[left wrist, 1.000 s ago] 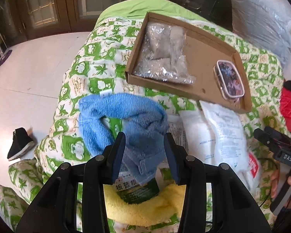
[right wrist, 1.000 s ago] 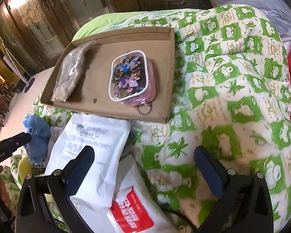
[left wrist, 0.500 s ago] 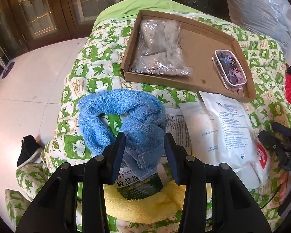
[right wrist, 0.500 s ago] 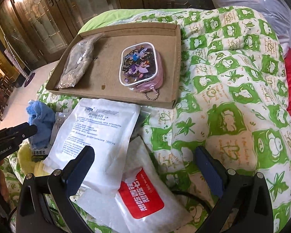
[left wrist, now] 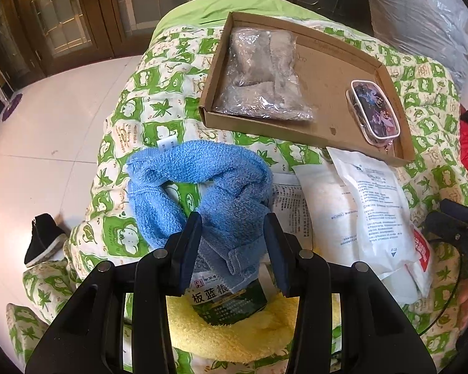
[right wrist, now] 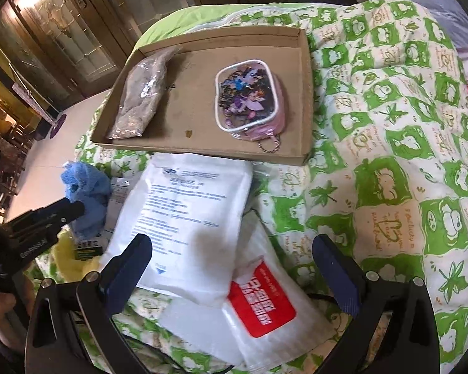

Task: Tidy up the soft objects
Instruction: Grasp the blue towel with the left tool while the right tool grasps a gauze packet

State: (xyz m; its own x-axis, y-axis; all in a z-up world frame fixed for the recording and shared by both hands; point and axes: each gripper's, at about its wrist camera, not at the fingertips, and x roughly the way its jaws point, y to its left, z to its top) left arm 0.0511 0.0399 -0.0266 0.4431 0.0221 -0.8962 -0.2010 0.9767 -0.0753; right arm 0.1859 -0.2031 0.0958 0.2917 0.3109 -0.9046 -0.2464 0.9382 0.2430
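Here the shallow brown cardboard tray (left wrist: 337,71) is serving as the collecting place, lying on the green-and-white patterned quilt (right wrist: 390,143). Inside it a clear plastic bag of grey fabric (left wrist: 259,84) is lying along the tray's left side, and a small clear-fronted pink zip pouch with cartoon print (right wrist: 249,99) is sitting toward the tray's right side.

Just in front of the tray's near wall, the crumpled blue terry towel (left wrist: 202,193) is draping over a dark green printed medicine packet (left wrist: 231,299), which in turn is resting on a yellow fluffy cloth (left wrist: 234,333). The left gripper (left wrist: 232,249) is hovering over the blue towel's lower fold with its jaws half apart; the fold is lying between them, but whether the pads are actually pressing on it cannot be told.

In front of the tray's right end, the right gripper (right wrist: 234,268) is standing with jaws wide apart and nothing between them, above a white printed flat pouch (right wrist: 187,227) that is overlapping a clear pack with a red label (right wrist: 262,305).

The step in hand looks to be picking up the blue towel. Next, the left jaws would probably need to pinch the fold firmly and lift it clear of the green packet, then carry it toward the bare middle of the tray.
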